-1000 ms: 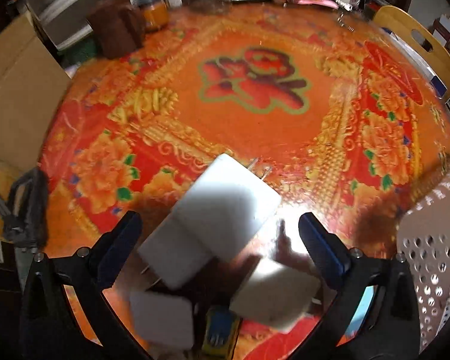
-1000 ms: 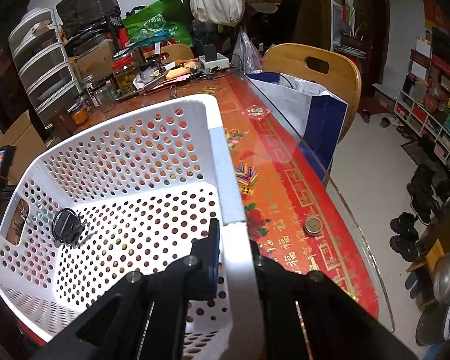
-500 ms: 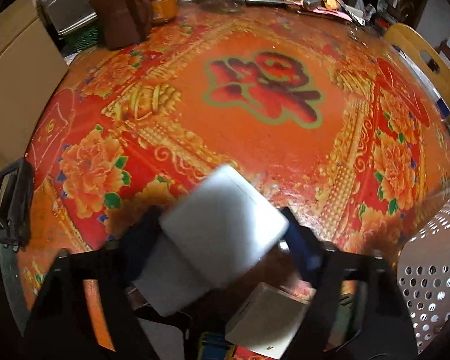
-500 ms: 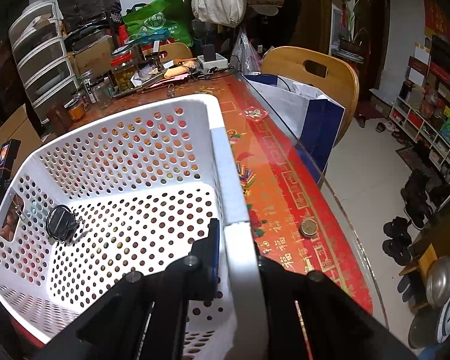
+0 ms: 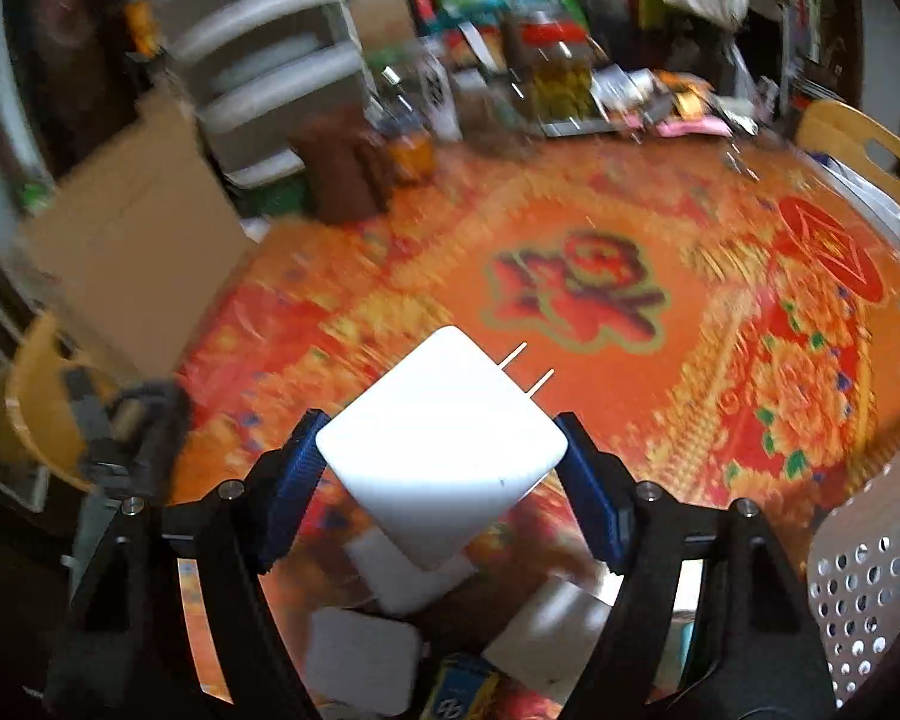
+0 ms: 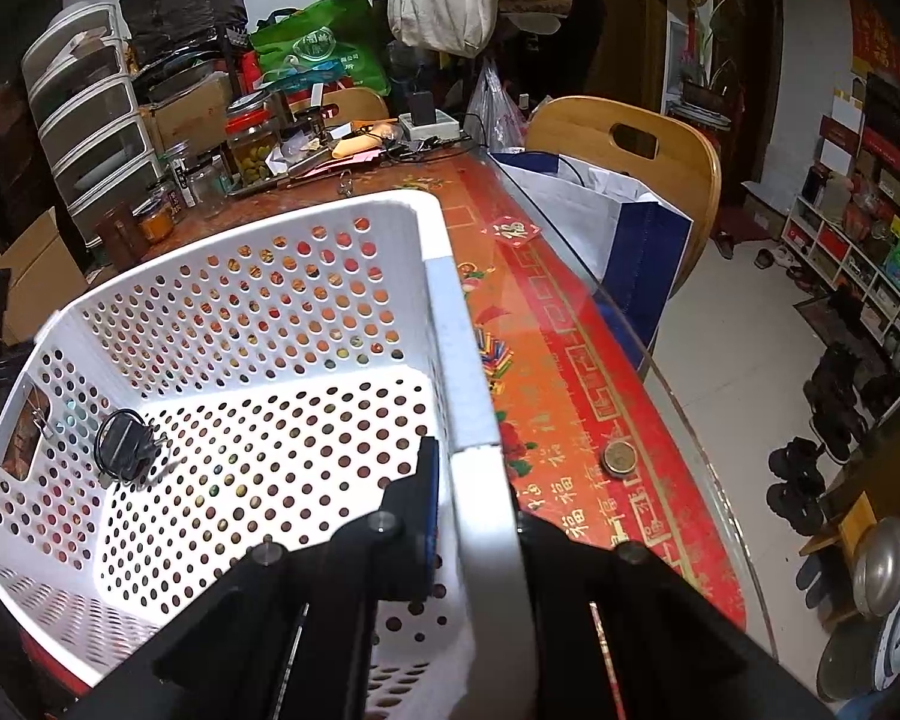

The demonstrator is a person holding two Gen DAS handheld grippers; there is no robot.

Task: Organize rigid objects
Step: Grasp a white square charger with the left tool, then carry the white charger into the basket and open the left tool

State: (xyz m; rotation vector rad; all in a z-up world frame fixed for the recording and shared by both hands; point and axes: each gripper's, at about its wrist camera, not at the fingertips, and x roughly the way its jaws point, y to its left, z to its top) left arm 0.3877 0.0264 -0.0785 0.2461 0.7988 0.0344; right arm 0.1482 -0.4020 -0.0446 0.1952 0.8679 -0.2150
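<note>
Left gripper (image 5: 441,447) is clamping a white plug-in charger (image 5: 444,444) across its flat body, raised above the orange floral tablecloth (image 5: 720,324), prongs pointing forward and away from the fingers. Right gripper (image 6: 474,480) is pinching the rim of the white perforated basket (image 6: 258,324), one finger inside, one outside, steadying it; a black adapter (image 6: 123,441) is lying inside by the basket's far wall. The basket's corner is showing off to the charger's lower right in the left wrist view, so the carry probably needs to go rightward, over that rim.
</note>
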